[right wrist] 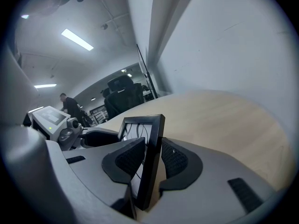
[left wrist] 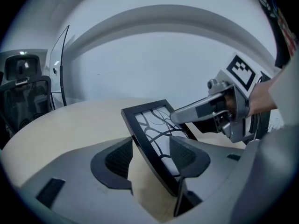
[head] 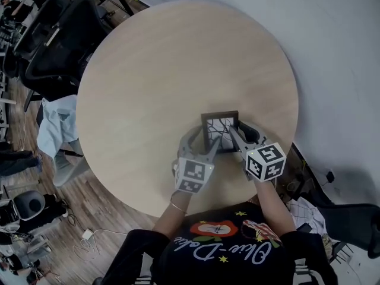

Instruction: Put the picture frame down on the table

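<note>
round wooden table [head: 178,58] spreads out beyond both pairs of jaws. black picture frame [head: 220,130] stands on it, tilted, one side edge between each pair. left gripper [left wrist: 149,158] jaws spread wide, clear gap beside the frame. right gripper [right wrist: 150,158] jaws sit loose around the edge, not pinching.

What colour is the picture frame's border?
Black; the picture frame shows best in the left gripper view.

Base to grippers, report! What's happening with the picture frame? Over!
Left gripper open, right gripper open, pads look just off. Picture frame between both pairs of jaws, standing tilted on the table. Nothing blocking it. Over.
</note>
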{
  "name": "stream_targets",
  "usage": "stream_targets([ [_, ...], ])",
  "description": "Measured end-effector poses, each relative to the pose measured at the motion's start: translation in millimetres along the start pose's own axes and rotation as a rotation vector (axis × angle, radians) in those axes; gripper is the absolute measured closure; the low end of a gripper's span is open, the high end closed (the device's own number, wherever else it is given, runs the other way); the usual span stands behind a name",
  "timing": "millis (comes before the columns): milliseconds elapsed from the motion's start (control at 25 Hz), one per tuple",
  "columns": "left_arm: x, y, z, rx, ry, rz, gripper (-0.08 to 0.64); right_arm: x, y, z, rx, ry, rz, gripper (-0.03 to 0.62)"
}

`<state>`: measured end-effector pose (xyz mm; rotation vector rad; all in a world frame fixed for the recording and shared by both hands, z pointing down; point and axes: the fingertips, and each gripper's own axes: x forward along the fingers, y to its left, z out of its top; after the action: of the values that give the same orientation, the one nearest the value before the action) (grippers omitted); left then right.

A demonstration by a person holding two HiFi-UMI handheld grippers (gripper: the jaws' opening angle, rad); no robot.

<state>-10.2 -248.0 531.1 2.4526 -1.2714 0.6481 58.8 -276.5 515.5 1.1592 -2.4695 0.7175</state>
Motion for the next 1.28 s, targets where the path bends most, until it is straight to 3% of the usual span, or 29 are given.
stream_targets([
  [600, 6.6, -0.5, -9.5, -0.003, 0.028, 0.040, 0.330, 9.7, -11.3, -17.7, 0.067, 0.048, -0.042, 0.494],
  [1280, 12.9, -6.5, -28.9, 0.021, 0.096, 0.031, 0.345, 15.2, -13.5, -26.9, 0.009, 0.097, -0.051, 0.505],
])
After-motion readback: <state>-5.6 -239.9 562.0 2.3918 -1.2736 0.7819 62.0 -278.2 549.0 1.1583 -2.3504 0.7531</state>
